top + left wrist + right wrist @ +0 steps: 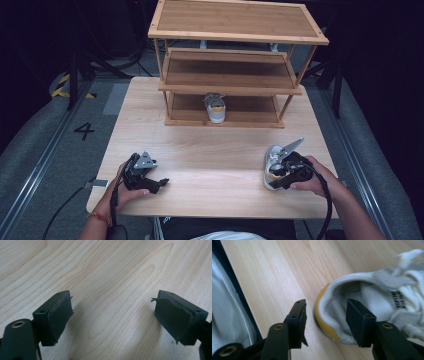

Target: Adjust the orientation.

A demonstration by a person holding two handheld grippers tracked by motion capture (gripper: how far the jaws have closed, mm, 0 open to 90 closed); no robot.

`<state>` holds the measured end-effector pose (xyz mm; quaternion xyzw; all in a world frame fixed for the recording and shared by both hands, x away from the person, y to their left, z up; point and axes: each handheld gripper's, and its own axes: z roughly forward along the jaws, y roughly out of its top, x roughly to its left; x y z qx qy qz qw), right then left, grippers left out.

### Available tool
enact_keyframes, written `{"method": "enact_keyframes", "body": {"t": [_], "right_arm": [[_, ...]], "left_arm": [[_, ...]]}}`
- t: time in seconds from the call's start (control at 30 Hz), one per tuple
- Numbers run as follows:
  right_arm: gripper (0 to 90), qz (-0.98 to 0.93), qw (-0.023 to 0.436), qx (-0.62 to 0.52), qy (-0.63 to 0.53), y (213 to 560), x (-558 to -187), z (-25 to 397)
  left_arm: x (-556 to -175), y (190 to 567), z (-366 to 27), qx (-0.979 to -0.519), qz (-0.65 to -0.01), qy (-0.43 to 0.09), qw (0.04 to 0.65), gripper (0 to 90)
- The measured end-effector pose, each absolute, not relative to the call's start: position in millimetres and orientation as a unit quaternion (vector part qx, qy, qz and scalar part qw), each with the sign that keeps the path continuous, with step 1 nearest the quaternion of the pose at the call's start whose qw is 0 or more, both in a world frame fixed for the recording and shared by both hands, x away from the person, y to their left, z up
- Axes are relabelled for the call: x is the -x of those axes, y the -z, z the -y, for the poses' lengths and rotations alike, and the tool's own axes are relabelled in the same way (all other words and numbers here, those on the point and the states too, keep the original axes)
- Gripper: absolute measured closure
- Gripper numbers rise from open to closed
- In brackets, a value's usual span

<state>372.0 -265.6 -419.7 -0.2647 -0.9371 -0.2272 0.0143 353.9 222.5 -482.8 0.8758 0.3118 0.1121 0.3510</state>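
1. Left gripper (pixel 161 183) low over bare table (pixel 210 165) at near left, jaws wide apart, nothing between them; left gripper view confirms just wood grain under the pads (pixel 60 317)
2. White sneaker (pixel 216 107) with yellow heel on the bottom level of the wooden shelf rack (pixel 235 35), far centre
3. Second white sneaker (pixel 272 167) on table near right edge, toe pointing away
4. Right gripper (pixel 325 315) jaws apart, straddling that sneaker's yellow heel collar: one jaw inside the shoe opening, the other outside, not squeezed together
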Motion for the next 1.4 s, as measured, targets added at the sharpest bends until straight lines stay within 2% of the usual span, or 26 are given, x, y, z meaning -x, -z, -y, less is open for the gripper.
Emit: {"method": "enact_keyframes", "body": {"t": [0.2,0.33,0.47,0.53,0.57,1.03,1.4], "right_arm": [[49.7,0.924,0.007,0.294,0.243,426.5,-374.7,260.4],[58.1,0.924,0.004,0.3,0.238,433.6,-376.0,253.8],[61.8,0.924,0.003,0.297,0.24,434.5,-374.7,253.6],[71.8,0.927,0.002,0.289,0.238,432.9,-373.4,255.3],[72.5,0.927,-0.002,0.286,0.242,431.2,-372.6,256.8],[72.3,0.936,-0.033,0.256,0.239,422.9,-379.3,253.0],[72.4,0.946,-0.091,0.198,0.241,405.1,-395.6,235.5]], "left_arm": [[-353.9,482.8,-222.5,-0.876,-0.312,-0.112,0.351,15.0],[-354.2,482.9,-222.8,-0.876,-0.311,-0.11,0.352,15.0],[-354.2,482.8,-222.8,-0.876,-0.311,-0.11,0.352,15.1],[-354.3,482.9,-222.8,-0.876,-0.311,-0.11,0.352,15.1],[-354.3,482.9,-222.8,-0.876,-0.311,-0.11,0.352,15.1],[-354.9,482.4,-222.9,-0.877,-0.309,-0.111,0.35,15.0],[-355.3,482.3,-223.0,-0.877,-0.309,-0.113,0.35,15.1]]}}
